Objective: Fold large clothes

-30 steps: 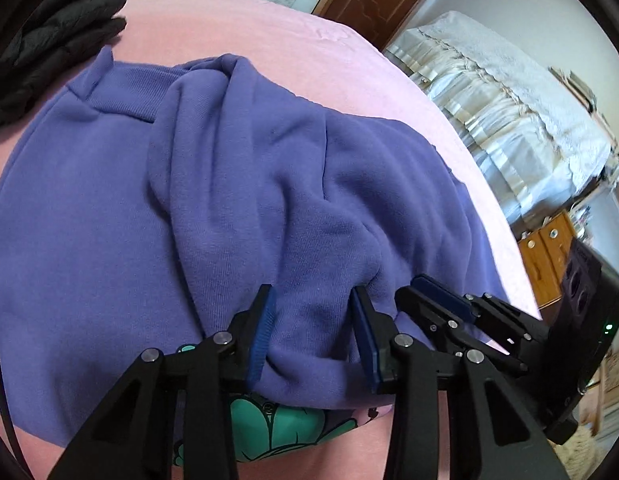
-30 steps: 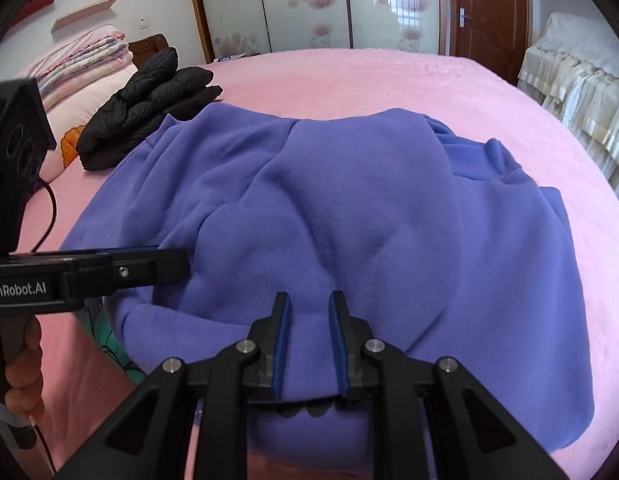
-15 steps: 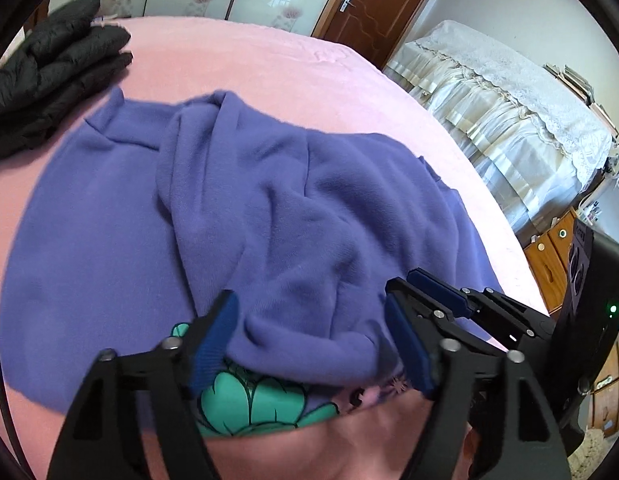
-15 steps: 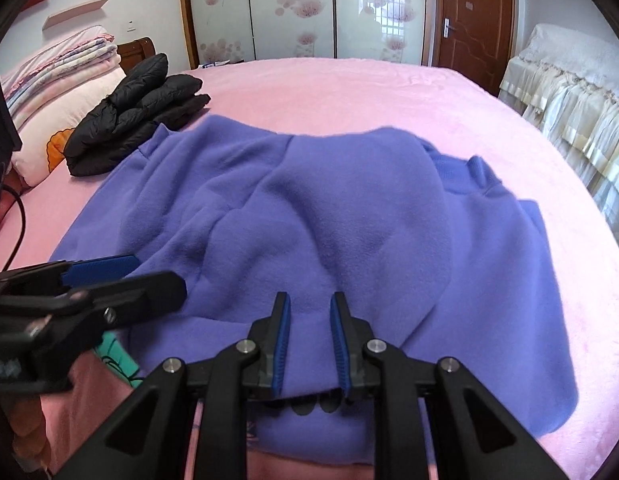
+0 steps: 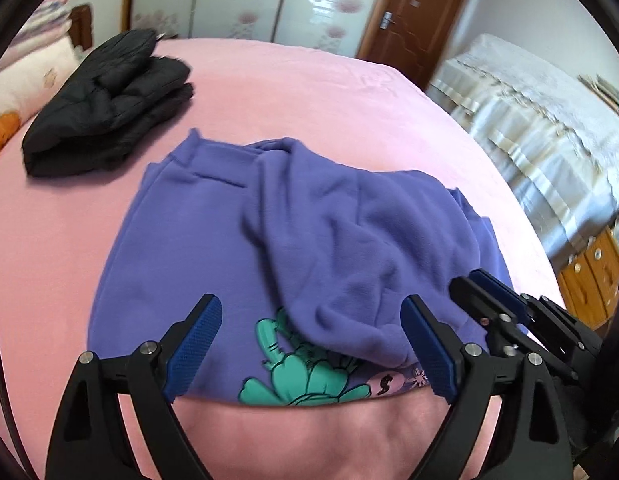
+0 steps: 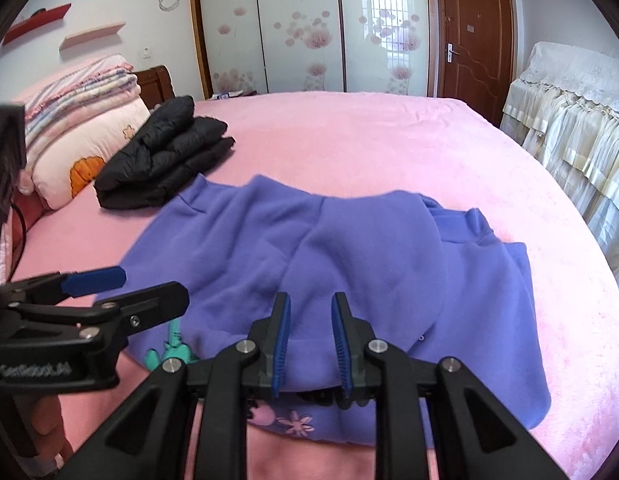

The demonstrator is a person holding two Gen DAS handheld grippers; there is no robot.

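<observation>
Hanging over the near edge of the pink bed (image 5: 349, 92), the left gripper (image 5: 309, 344) has its jaws spread wide w/ nothing between the blue pads (image 5: 195, 340). Right gripper (image 6: 309, 344) sits beside it; jaws narrowly apart, and a fold of the purple sweatshirt (image 6: 349, 248) rises between them, but whether the pads actually pinch the cloth I cannot tell (fabric edge hides the contact).

Sweatshirt lies across the near middle of the bed, partly folded: a thick layer is doubled over the body, its rounded edge just above the teal cartoon print (image 5: 305, 376) at the near hem. Ribbed band (image 6: 461, 226) shows toward the far right side of the garment.

Farther back, toward the bed's far left, a folded black puffer jacket (image 6: 165, 156) lies apart from the sweatshirt. Behind it, at the headboard end, a pillow (image 6: 89, 148) w/ an orange print, striped bedding stacked on top.
</observation>
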